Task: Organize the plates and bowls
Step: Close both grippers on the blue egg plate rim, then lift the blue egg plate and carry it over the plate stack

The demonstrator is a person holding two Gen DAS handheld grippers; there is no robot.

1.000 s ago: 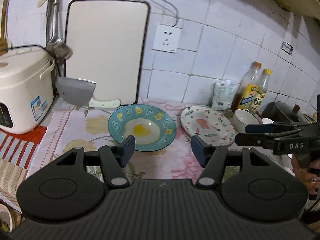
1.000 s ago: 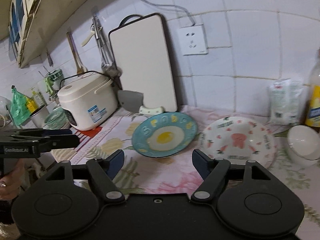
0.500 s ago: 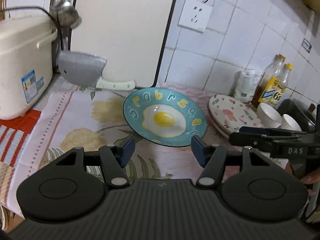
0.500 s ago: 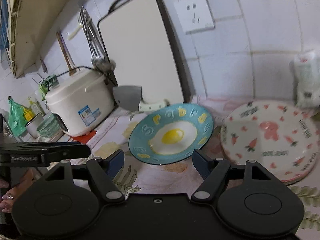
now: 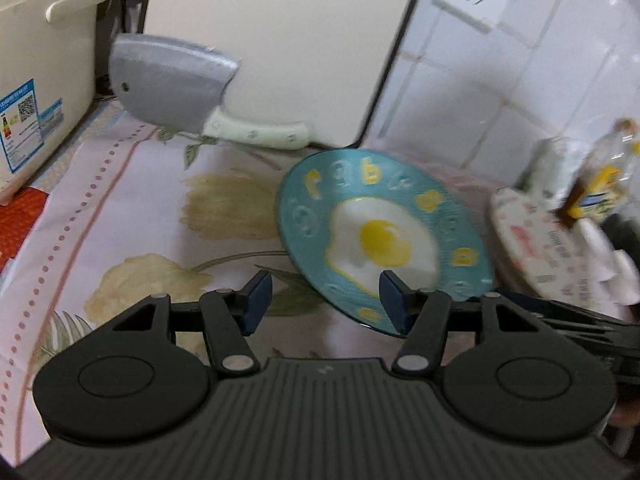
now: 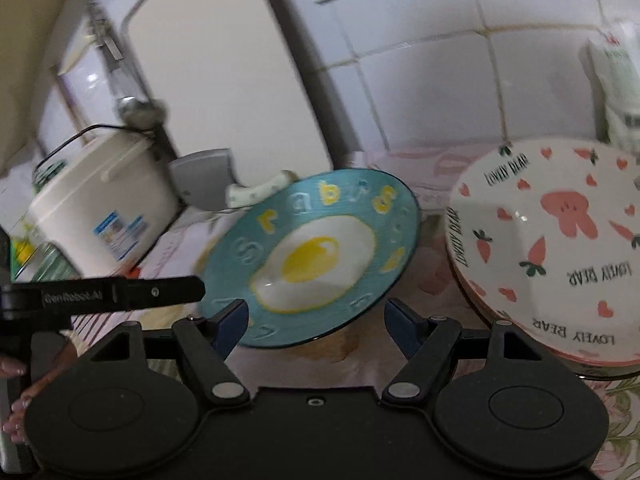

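Over the flowered desk (image 5: 132, 200), my left hand-held gripper (image 5: 326, 300) has just been narrowing, its jaws apart and empty, one pad above the near rim of the glossy round teal plate (image 5: 384, 240) with a painted egg. My right hand-held gripper (image 6: 316, 320) is spread wide, empty, over that plate's near edge. Just beside it lies a white plate (image 6: 552, 248) with pink prints.

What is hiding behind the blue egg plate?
Behind the blue egg plate lies a cleaver, its pale handle beside the plate's far rim, in front of an upright white cutting board. The cloth under the plate is covered.
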